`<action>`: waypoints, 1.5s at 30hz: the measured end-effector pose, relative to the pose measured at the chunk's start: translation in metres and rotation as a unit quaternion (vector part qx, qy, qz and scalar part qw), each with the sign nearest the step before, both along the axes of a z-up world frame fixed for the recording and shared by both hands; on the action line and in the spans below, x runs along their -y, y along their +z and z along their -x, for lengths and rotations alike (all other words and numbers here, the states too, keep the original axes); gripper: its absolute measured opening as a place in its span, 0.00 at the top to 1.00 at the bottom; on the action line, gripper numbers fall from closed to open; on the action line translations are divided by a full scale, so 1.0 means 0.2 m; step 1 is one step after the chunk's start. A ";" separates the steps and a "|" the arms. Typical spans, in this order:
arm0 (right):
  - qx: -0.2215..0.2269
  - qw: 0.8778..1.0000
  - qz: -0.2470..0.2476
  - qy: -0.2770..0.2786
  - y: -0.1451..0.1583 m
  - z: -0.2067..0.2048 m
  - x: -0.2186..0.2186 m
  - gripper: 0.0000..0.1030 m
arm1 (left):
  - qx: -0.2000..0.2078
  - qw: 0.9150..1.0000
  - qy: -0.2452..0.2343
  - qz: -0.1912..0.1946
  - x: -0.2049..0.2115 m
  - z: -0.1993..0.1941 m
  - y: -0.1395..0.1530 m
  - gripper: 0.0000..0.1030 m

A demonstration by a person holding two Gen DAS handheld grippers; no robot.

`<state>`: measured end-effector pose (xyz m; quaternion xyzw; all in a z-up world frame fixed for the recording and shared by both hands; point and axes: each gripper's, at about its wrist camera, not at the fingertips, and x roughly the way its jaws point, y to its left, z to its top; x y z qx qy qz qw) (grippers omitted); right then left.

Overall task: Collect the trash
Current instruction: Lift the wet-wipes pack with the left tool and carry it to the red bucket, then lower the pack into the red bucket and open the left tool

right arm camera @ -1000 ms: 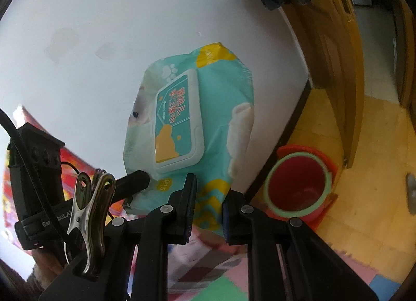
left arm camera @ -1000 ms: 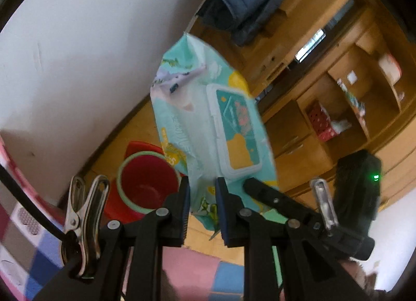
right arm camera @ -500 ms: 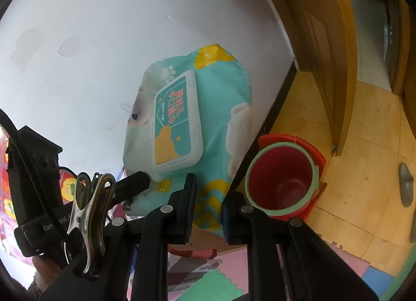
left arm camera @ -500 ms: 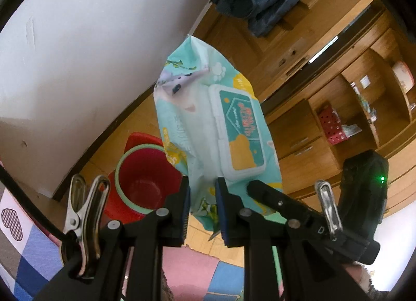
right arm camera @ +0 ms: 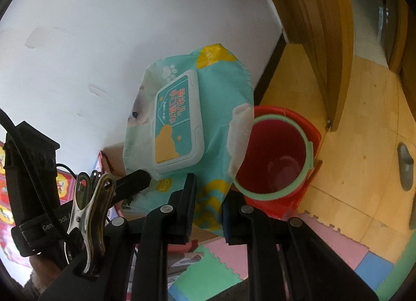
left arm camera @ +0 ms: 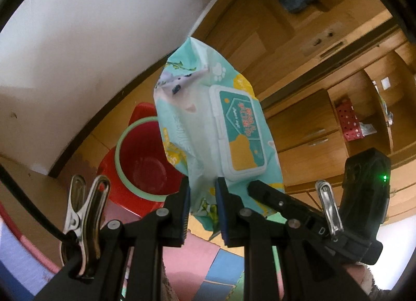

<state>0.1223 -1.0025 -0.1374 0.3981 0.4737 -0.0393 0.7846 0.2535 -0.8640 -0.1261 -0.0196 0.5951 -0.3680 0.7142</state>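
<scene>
My left gripper (left arm camera: pixel 202 198) and right gripper (right arm camera: pixel 208 203) each pinch the lower edge of the teal wipes pack (left arm camera: pixel 213 129), which sticks up ahead of my fingers, just above the red bin (right arm camera: pixel 275 155).

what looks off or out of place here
The wipes pack held by both grippers is crumpled and sagging, lid still shut, so it looks mostly empty. The red bin stands upright; nothing spilled.
</scene>
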 end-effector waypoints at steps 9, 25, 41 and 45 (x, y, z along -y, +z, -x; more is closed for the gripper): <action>-0.037 0.999 -0.020 0.008 -0.23 -0.09 0.09 0.82 | -0.031 0.999 0.019 -0.028 0.11 -0.08 -0.26 0.81; -0.116 0.992 -0.035 0.032 -0.78 -0.24 0.23 0.82 | -0.091 0.987 0.102 -0.086 0.24 -0.19 -0.89 0.81; -0.184 0.978 -0.012 0.096 -1.31 -0.39 0.15 0.82 | -0.132 0.977 0.100 -0.137 0.27 -0.20 -1.38 0.81; -0.190 0.976 -0.015 0.106 -1.37 -0.40 0.12 0.83 | -0.138 0.975 0.092 -0.148 0.28 -0.19 -1.44 0.81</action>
